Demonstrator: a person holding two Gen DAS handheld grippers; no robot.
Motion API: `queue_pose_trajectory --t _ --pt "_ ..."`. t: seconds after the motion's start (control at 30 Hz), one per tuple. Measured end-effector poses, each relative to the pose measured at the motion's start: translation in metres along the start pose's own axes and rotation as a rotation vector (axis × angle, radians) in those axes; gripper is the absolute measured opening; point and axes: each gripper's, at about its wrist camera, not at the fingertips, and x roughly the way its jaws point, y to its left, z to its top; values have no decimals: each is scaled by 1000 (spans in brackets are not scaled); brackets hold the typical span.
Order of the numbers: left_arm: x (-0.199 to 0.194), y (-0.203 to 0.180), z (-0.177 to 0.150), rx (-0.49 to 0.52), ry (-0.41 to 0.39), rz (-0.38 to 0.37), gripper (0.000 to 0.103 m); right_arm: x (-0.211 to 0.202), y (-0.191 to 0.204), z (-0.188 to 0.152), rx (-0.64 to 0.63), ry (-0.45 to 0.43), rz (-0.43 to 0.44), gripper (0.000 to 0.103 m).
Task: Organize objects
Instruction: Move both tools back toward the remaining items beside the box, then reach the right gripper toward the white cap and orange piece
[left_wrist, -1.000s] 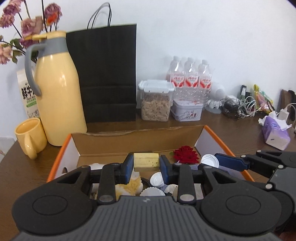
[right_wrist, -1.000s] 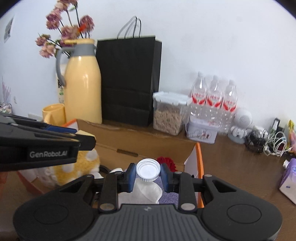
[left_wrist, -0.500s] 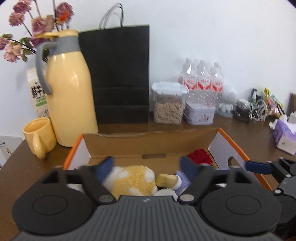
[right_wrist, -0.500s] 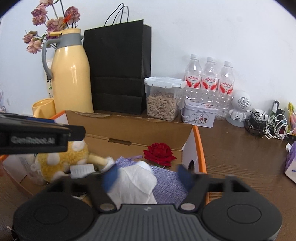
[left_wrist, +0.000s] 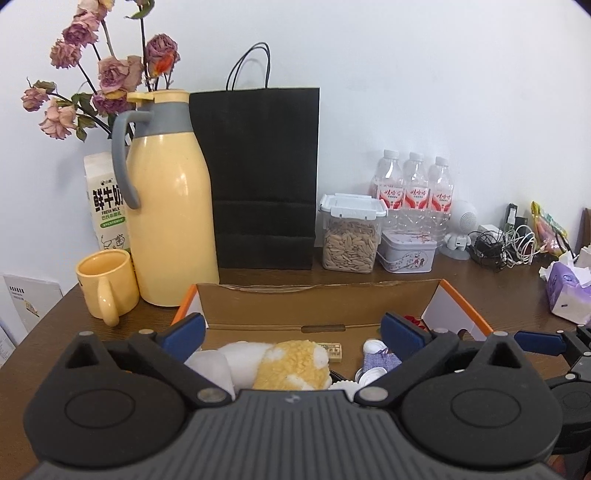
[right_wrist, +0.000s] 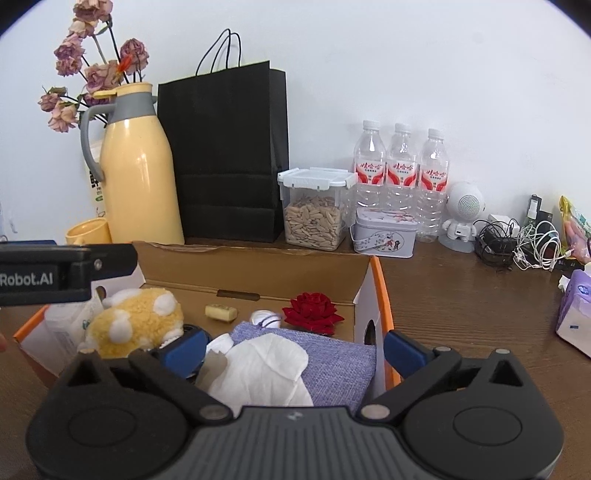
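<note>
Both grippers are hovering with fingers spread wide and gripping nothing. The cardboard box (left_wrist: 317, 302) is sitting just ahead of the left gripper (left_wrist: 293, 330), the yellow plush toy (left_wrist: 291, 363) lying between its fingers; below the right gripper (right_wrist: 295, 345) a white tissue (right_wrist: 266, 369) is resting on purple cloth (right_wrist: 332, 358).

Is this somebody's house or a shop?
Probably a home or small office: a wooden table against a white wall holds a yellow thermos jug, a milk carton, and tangled chargers.
</note>
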Motion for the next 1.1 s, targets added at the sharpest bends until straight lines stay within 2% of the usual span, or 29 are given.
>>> queue_pose_trajectory --t 0.5,0.8,1.1 --pt "-80 29 -14 10 -78 -24 103 -74 16 -15 -24 -78 49 103" --pt "-106 53 -52 32 -45 24 103 -95 28 -46 -38 -46 84 103" --pt "-108 82 -88 -14 40 63 103 -93 34 -73 -20 9 116 103"
